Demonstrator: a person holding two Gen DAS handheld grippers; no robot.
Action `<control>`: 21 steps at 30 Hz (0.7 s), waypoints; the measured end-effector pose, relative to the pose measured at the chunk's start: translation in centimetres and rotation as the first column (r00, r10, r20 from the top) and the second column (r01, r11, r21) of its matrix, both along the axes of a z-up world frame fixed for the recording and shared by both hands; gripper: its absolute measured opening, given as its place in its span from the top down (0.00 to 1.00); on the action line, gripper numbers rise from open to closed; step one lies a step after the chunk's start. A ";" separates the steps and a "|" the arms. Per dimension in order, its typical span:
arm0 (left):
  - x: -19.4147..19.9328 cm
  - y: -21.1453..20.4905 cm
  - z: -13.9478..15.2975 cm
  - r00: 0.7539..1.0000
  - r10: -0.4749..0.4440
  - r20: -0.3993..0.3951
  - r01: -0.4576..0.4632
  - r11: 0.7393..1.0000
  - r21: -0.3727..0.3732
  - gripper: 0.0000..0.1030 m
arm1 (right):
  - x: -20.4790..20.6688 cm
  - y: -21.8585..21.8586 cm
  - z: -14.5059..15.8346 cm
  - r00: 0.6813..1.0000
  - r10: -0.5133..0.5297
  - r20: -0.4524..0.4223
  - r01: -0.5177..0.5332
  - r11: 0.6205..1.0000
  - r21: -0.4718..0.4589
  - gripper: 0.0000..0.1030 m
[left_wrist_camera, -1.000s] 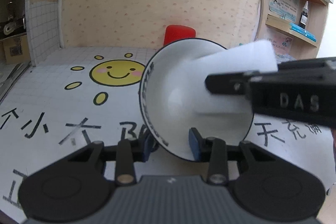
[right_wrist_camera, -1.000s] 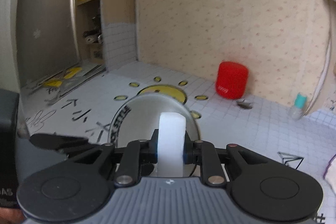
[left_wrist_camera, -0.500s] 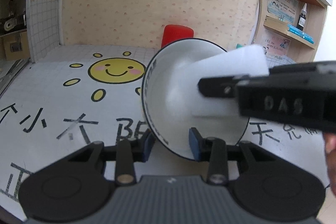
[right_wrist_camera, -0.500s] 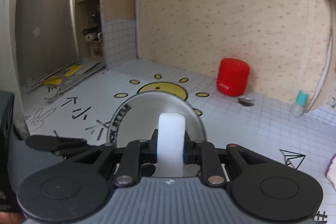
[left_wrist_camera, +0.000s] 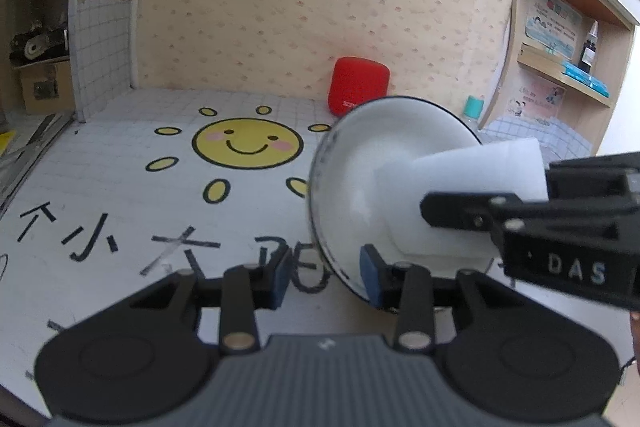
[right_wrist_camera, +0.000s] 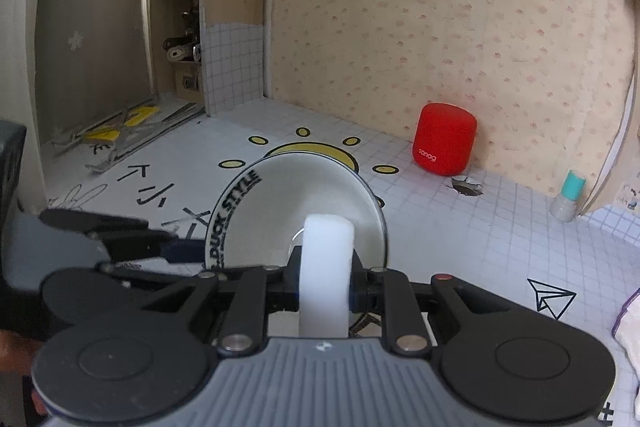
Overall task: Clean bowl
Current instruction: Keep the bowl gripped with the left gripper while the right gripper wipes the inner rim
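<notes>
Tipping on edge, bowl (left_wrist_camera: 360, 187) mouth facing right gripper (right_wrist_camera: 325, 291) pinching sponge (right_wrist_camera: 326, 267), left gripper (left_wrist_camera: 324, 277) pinching rim

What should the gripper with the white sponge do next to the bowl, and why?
Probably sweep the sponge around the bowl's inside. The left gripper holds the bowl by its rim, tipped on edge with its opening facing the right gripper, which is clamped on the sponge. The sponge's tip already reaches into the white hollow, so a small wiping stroke seems the natural next move.
</notes>
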State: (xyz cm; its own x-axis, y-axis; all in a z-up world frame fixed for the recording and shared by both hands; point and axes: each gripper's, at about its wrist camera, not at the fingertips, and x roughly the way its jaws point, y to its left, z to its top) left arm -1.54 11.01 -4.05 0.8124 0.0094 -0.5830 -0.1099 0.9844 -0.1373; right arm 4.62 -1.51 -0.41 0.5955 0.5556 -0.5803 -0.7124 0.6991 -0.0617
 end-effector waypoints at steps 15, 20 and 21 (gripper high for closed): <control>1.4 1.6 0.5 0.999 0.041 0.017 -0.041 0.999 -0.007 0.60 | -0.1 0.0 -0.3 1.000 0.029 0.002 -0.029 0.999 -0.026 0.82; 1.2 1.1 -0.3 1.000 0.016 -0.015 -0.016 1.000 -0.014 0.60 | 0.2 0.1 -0.1 1.000 0.006 0.007 -0.006 1.000 -0.002 0.82; 1.1 0.9 -0.4 1.000 0.010 -0.019 -0.010 1.000 -0.013 0.60 | 0.2 0.2 0.0 1.000 0.002 0.012 -0.002 1.000 0.001 0.82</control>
State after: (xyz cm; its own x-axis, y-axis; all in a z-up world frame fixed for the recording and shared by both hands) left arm -0.42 11.90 -4.42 0.8012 0.0098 -0.5983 -0.1224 0.9814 -0.1479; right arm 4.85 -1.33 -0.40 0.6014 0.5578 -0.5720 -0.7131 0.6976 -0.0694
